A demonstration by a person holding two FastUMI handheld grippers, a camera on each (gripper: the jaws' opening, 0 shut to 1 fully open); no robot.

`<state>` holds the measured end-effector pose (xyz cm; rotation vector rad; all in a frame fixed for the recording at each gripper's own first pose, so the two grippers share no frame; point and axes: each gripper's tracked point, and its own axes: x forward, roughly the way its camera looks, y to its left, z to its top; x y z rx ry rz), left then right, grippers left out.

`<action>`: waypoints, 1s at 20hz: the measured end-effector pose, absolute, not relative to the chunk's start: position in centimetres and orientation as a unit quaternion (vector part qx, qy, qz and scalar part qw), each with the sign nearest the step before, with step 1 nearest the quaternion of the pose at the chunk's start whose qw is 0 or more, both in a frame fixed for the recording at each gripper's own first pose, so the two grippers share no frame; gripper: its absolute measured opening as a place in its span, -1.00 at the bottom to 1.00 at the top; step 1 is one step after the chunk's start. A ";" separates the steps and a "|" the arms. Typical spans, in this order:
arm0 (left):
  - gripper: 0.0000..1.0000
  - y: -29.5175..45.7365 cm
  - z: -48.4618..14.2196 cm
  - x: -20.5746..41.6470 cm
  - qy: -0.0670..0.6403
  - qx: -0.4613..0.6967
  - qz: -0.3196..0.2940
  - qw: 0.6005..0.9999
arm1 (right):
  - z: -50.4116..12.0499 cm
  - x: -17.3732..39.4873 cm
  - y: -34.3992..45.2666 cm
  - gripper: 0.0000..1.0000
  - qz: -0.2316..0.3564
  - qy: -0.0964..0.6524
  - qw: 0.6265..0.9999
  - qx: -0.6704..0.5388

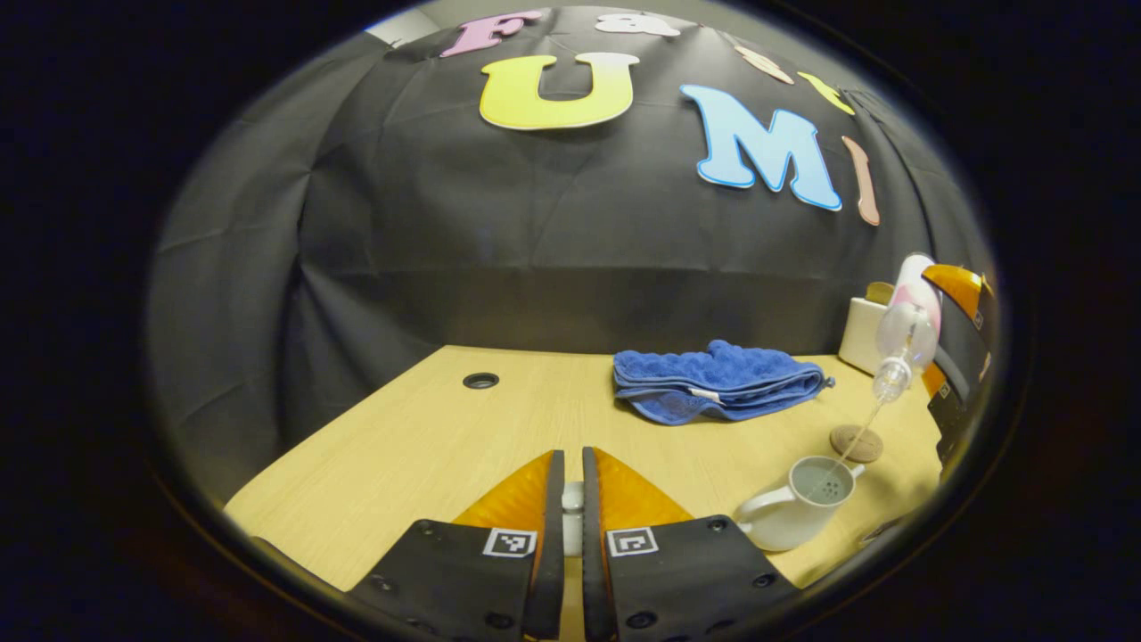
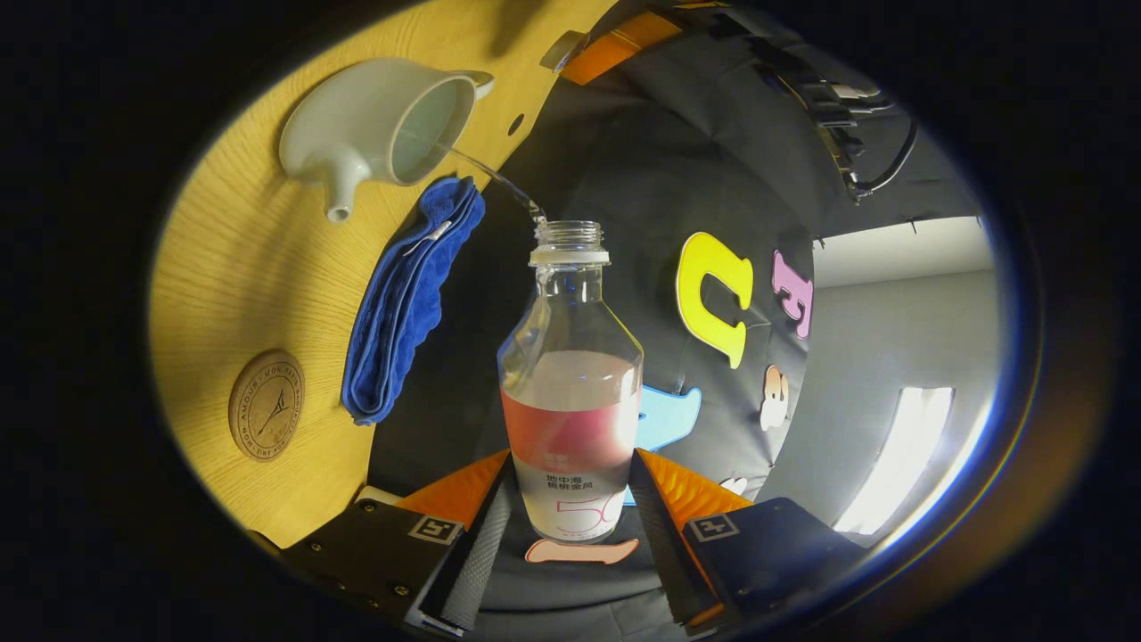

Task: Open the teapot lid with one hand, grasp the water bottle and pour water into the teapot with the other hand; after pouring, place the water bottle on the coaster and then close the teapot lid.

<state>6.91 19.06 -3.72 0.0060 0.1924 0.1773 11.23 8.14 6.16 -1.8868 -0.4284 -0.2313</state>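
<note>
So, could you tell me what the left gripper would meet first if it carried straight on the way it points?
Probably bare table, then the booth's black cloth wall; the blue towel lies off to one side. Depth is unclear.

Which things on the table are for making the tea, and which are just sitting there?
For the job:
- teapot, open
- water bottle, tipped and pouring, in the right hand-held gripper
- coaster, bare
- small white piece, likely the lid, in the left hand-held gripper

Just lying about:
- blue towel
- white box
</note>
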 end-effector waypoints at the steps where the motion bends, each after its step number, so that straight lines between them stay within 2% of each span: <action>1: -0.70 19.1 -3.7 6.9 0.096 0.003 0.088 0.991 | 6.2 11.2 8.2 0.53 -0.099 -0.184 0.559 -0.803; 15: -0.70 18.7 -4.0 6.8 0.102 0.008 0.083 0.991 | 6.3 10.7 9.2 0.53 -0.099 -0.199 0.521 -0.824; 16: -0.70 18.6 -4.1 6.9 0.103 0.010 0.083 0.991 | 6.2 10.6 9.2 0.48 -0.099 -0.200 0.518 -0.825; 19: -0.69 18.5 -4.1 6.9 0.104 0.010 0.081 0.991 | 5.9 10.5 9.4 0.48 -0.097 -0.205 0.512 -0.829; 20: -0.69 18.5 -4.1 6.9 0.104 0.010 0.081 0.991 | 5.9 10.5 9.6 0.54 -0.096 -0.207 0.509 -0.830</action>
